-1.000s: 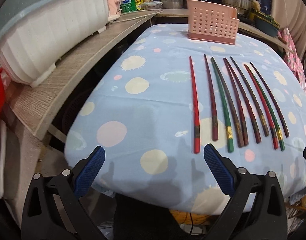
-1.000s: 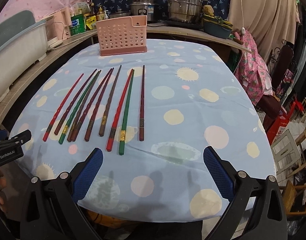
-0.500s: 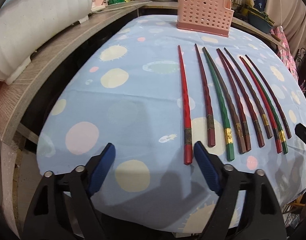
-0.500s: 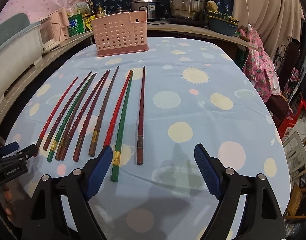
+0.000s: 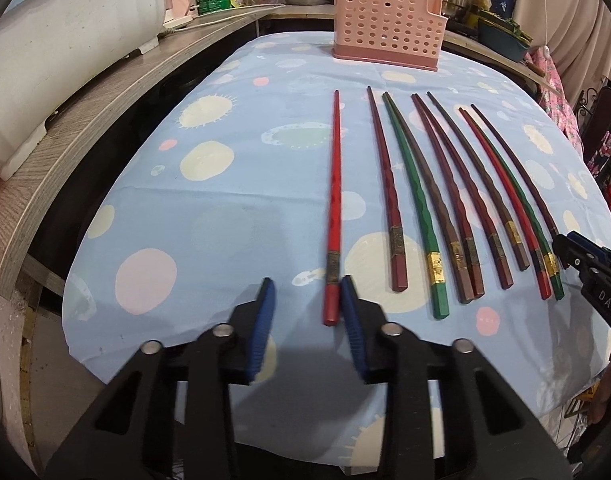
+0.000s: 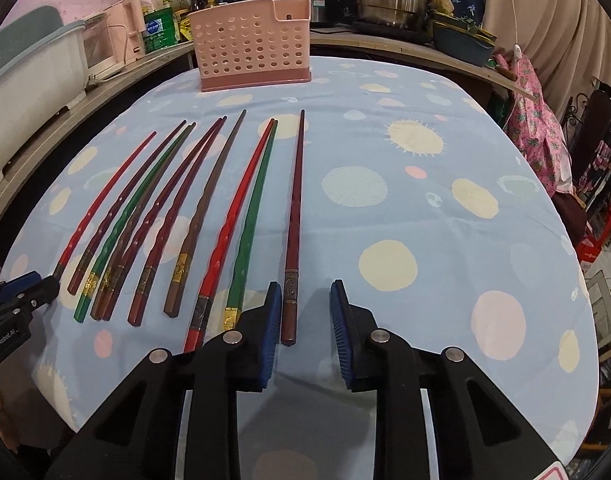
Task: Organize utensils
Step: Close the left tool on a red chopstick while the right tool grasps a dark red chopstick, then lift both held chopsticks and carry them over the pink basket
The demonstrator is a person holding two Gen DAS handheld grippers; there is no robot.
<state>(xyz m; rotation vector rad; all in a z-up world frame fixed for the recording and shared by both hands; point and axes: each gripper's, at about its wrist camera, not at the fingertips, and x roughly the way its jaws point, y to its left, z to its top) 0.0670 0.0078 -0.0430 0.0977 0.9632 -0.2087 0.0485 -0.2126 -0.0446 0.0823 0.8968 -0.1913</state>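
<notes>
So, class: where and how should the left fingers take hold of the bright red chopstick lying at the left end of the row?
Grip the bright red chopstick by its thick near end, just behind the metal band, coming from the table's near edge along its length. It lies flat, apart from its neighbours, leaving room for both fingers.

Over the last second both grippers have come forward and down to the butt ends of the row, and their jaws have narrowed. The left gripper, earlier wide apart and short of the cloth's edge, now brackets the red chopstick at the row's left end (its right pad lies against the handle, the left pad still off it). The right gripper has likewise closed in around the dark maroon chopstick at the right end, neither pad clamped on it yet.
</notes>
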